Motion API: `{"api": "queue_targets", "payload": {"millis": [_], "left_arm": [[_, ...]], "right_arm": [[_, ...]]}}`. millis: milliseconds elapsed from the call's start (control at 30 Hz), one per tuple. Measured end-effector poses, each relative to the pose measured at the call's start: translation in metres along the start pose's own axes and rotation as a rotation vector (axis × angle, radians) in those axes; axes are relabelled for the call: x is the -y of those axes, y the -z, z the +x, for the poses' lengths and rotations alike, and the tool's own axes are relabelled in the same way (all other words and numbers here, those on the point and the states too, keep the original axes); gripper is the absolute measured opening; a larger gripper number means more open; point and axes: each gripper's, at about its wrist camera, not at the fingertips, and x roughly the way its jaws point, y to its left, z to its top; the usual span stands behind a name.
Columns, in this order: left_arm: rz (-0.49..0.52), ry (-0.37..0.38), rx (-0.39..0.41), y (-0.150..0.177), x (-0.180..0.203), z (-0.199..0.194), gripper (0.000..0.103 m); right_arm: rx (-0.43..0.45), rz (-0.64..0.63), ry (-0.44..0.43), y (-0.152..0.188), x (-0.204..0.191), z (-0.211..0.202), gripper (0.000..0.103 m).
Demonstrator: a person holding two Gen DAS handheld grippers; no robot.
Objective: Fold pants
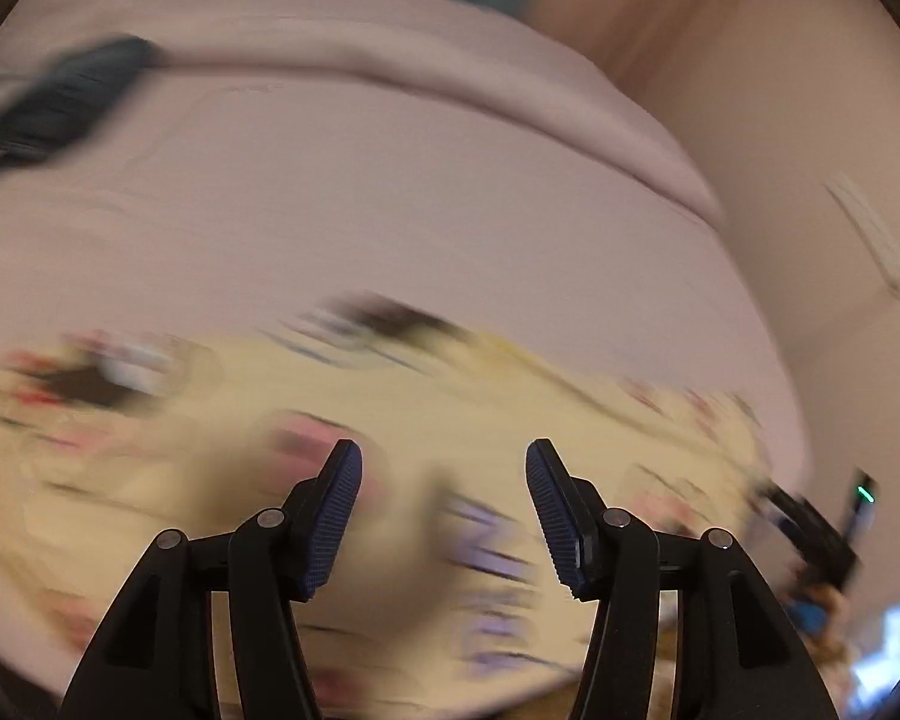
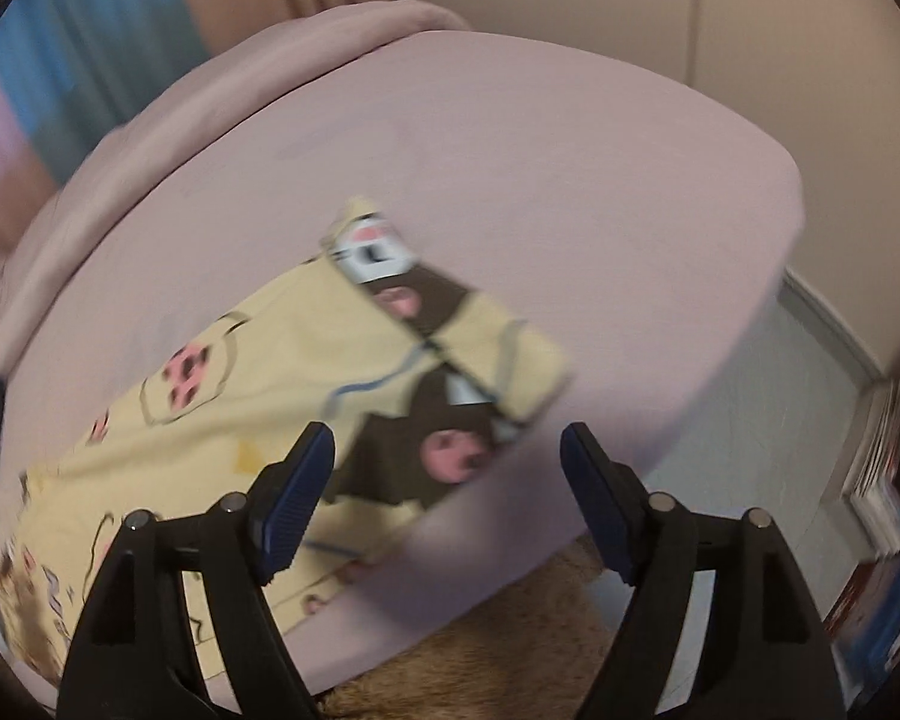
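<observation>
Below | pants [image 2: 258,396] on bed [image 2: 570,180] | right gripper [image 2: 447,498] above, empty

- From my left hand's camera the pants [image 1: 342,456] are smeared by motion; I cannot read their print or find their edges.
- A dark thing [image 1: 60,102] far off on the bed [image 1: 450,192] is too blurred to name.
- From my right hand's camera the pants [image 2: 258,384] run off the lower left edge, and my fingers [image 2: 294,504] cover part of them.
- The shelf [image 2: 894,480] at the right edge is cut off and blurred.
</observation>
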Motion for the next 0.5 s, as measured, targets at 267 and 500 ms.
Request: {"api": "queue_targets", "payload": {"millis": [267,500], "left_arm": [[0.052,0.138,-0.208,0.038,0.058,0.082,0.056],[0.057,0.134,-0.211,0.05,0.057,0.086,0.056]], "right_arm": [[-0.008,0.082,-0.134,-0.001,0.013,0.014,0.08],[0.052,0.111,-0.201,-0.01,0.006,0.025,0.058]]}}
